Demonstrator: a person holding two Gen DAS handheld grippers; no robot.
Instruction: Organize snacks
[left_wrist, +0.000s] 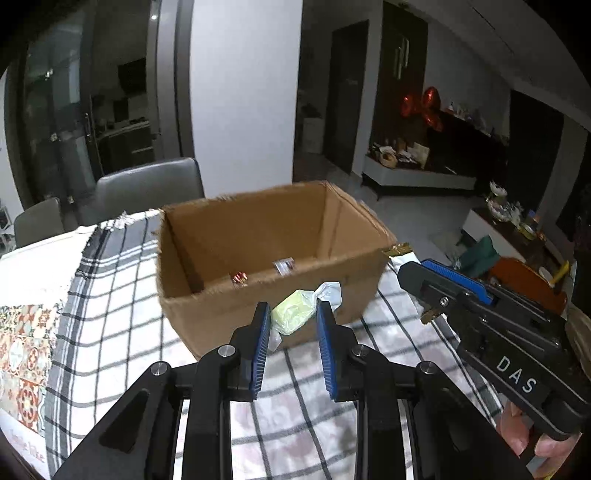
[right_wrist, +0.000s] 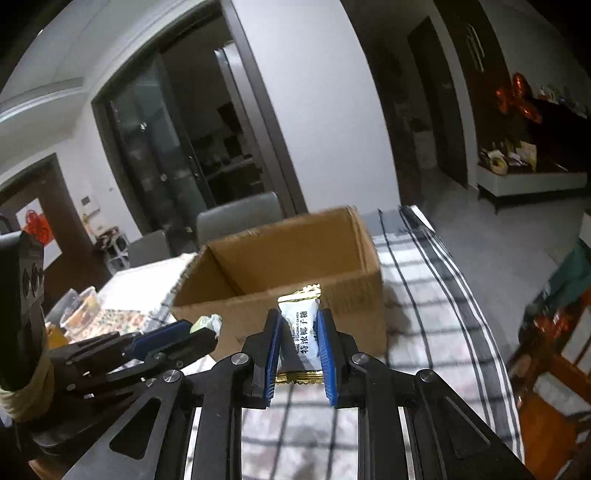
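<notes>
The left gripper (left_wrist: 292, 317) has its fingers clenched on a pale yellow candy (left_wrist: 295, 311) in a clear twisted wrapper, held just short of the near wall of an open cardboard box (left_wrist: 207, 314). The right gripper (right_wrist: 299, 332) has its fingers clenched on a white candy packet (right_wrist: 303, 330) with gold crimped ends, also just before the box's near wall (right_wrist: 258, 314). In the left wrist view the right gripper (left_wrist: 439, 286) sits to the right, close beside the box's right corner, and the two tools are near each other.

The box stands on a checked cloth (left_wrist: 110, 332) that covers the desk. Its top is open, with ragged cut edges, and its walls rise above both held candies. Inside lie two small wrapped sweets: a red one (left_wrist: 239, 277) near the left and a white one (left_wrist: 283, 265) toward the middle. To the right of the box the cloth runs to the desk's right edge (right_wrist: 476, 295), with floor beyond. To the left of the cloth lies a patterned mat (left_wrist: 26, 350), and clear containers (right_wrist: 79, 308) stand farther left. Grey chairs (left_wrist: 147, 188) stand behind the desk's far side.

The right gripper's body reads "DAS". The white packet carries black Chinese characters and a small line of print ending in "CANDY".
</notes>
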